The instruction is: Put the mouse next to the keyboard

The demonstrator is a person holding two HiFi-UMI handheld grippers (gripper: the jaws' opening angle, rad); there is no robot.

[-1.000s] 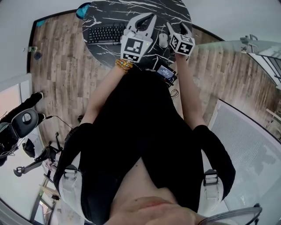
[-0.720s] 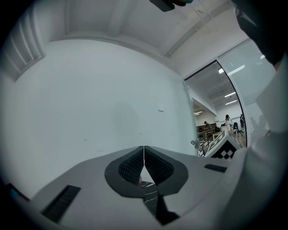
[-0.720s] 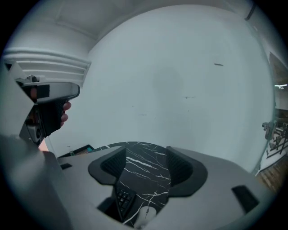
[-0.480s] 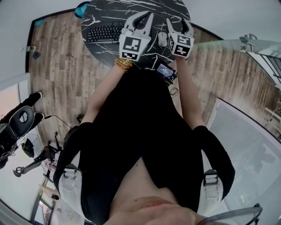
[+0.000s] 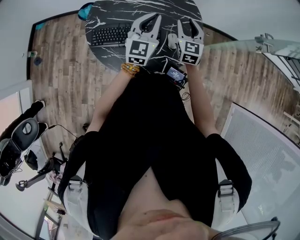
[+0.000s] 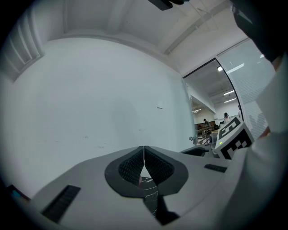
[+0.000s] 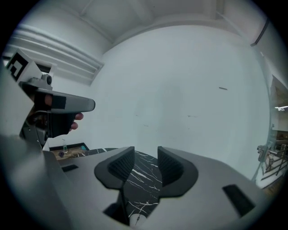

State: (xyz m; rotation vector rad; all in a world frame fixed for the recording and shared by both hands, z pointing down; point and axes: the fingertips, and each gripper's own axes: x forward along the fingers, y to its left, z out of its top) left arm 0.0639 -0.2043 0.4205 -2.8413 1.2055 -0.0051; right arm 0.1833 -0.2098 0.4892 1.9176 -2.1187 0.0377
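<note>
A black keyboard [image 5: 110,35] lies on the left of the round black marble table [image 5: 140,8]. The pale mouse [image 5: 172,41] sits to its right, between my two grippers. My left gripper [image 5: 153,18] hovers over the table just right of the keyboard, and its ribbed pads meet at the tips [image 6: 143,155] with nothing in them. My right gripper [image 5: 189,26] is just right of the mouse. Its jaws [image 7: 146,159] are closing with only marble in the gap. A sliver of the mouse [image 7: 134,220] shows low at the jaws' root, clear of the pads.
A small device with a lit screen [image 5: 176,74] sits at the table's near edge. Something teal [image 5: 86,9] lies at the table's far left rim. Wood floor surrounds the table, with a chair [image 5: 21,133] to the left and glass panels [image 5: 267,140] to the right.
Both grippers have shifted slightly left and further over the table. The right gripper's jaws stand narrower than before. The mouse and keyboard have not moved.
</note>
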